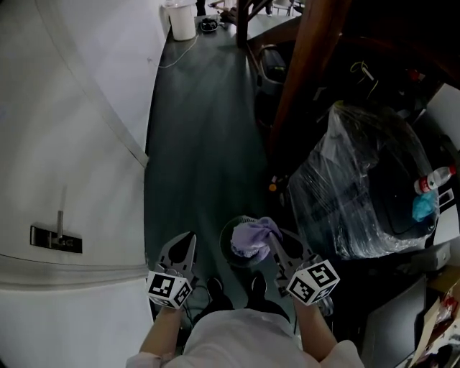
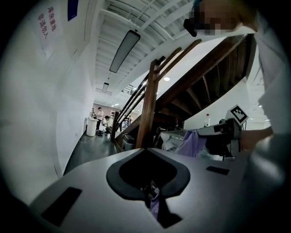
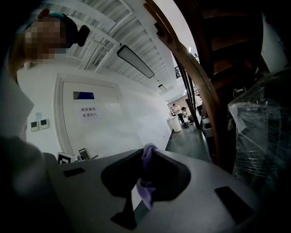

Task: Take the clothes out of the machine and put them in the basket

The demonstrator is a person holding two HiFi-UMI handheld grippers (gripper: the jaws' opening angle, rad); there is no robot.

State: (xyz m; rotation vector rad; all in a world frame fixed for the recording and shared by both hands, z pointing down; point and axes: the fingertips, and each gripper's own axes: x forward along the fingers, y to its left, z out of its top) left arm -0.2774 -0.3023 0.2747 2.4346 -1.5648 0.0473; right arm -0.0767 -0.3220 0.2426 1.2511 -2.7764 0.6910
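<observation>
Dark floor (image 1: 194,144). Only the head view shows the basket (image 1: 227,243) below the purple cloth (image 1: 253,237), which the right hand-held gripper (image 1: 271,243) pinches. The left hand-held gripper (image 1: 190,237) is closed.

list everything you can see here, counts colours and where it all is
purple cloth: one, lilac, pinched in the right claw, above the basket
basket: one, dark, round, on the floor by the person's feet
door: one, white, left side
bucket: one, white, far end of the floor
plastic-wrapped bundle: one, clear over dark, right
bottle: one, red cap, far right
stair post: one, brown wood, upper right
left claw: one, grey, shut, lower left
right claw: one, grey, shut on the cloth
</observation>
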